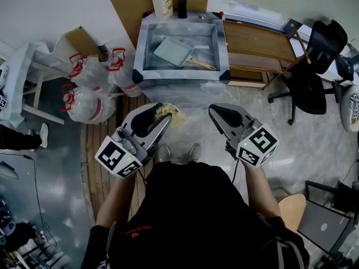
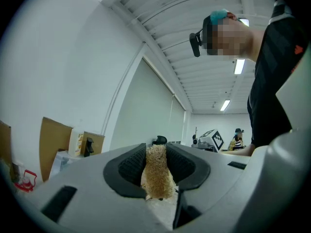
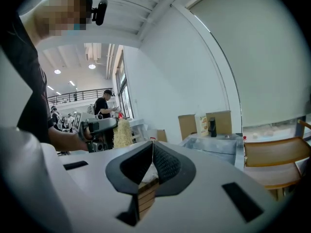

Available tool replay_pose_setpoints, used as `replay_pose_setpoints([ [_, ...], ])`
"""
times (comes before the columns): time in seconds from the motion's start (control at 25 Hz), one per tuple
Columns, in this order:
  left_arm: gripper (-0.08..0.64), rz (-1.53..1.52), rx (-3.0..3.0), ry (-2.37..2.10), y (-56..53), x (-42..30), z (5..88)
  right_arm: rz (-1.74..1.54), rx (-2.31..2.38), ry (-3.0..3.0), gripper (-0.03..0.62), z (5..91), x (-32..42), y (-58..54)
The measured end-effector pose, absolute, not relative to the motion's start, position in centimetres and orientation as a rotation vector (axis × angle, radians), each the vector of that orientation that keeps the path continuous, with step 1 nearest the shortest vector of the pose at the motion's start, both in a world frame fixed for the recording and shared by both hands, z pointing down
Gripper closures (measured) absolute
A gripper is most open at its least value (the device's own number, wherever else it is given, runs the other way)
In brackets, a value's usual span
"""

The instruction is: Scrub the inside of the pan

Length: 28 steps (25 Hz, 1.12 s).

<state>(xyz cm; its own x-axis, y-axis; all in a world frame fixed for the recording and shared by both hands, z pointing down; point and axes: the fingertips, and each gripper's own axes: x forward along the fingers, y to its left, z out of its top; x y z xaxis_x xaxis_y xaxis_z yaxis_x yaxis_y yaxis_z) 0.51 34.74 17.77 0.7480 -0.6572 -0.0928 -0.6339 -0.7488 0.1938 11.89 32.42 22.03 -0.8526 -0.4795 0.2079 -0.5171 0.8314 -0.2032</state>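
A square grey-green pan (image 1: 174, 51) with a wooden handle (image 1: 201, 64) lies inside the plastic-lined sink (image 1: 141, 55), well ahead of both grippers. My left gripper (image 1: 167, 118) is shut on a tan fibrous scrubber (image 1: 171, 112). In the left gripper view the scrubber (image 2: 157, 174) is pinched between the jaws of the left gripper (image 2: 156, 152). My right gripper (image 1: 215, 112) is held level beside it, shut with nothing in it. In the right gripper view its jaws (image 3: 152, 147) meet in a thin line, and the scrubber (image 3: 122, 132) shows at the left.
A wooden rack (image 1: 258, 43) stands right of the sink, with a black office chair (image 1: 314, 77) beyond. Tied plastic bags (image 1: 90, 94) sit at the left. Cardboard (image 1: 132, 4), a bottle (image 1: 162, 1) and a black dispenser (image 1: 182, 5) stand behind the sink.
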Motion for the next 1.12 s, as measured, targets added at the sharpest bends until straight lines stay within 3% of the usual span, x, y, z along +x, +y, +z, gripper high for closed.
replay_pose_setpoints([
  [0.48,0.428,-0.199,2.819,-1.093,34.8,5.4,17.7,0.313,0.75,-2.931,0.589,21.7,17.0,32.2],
  [1.12,0.428,-0.223,2.808,-1.135,31.7,5.0,17.9,0.308,0.725,-2.934,0.589,22.0,17.7,29.8],
])
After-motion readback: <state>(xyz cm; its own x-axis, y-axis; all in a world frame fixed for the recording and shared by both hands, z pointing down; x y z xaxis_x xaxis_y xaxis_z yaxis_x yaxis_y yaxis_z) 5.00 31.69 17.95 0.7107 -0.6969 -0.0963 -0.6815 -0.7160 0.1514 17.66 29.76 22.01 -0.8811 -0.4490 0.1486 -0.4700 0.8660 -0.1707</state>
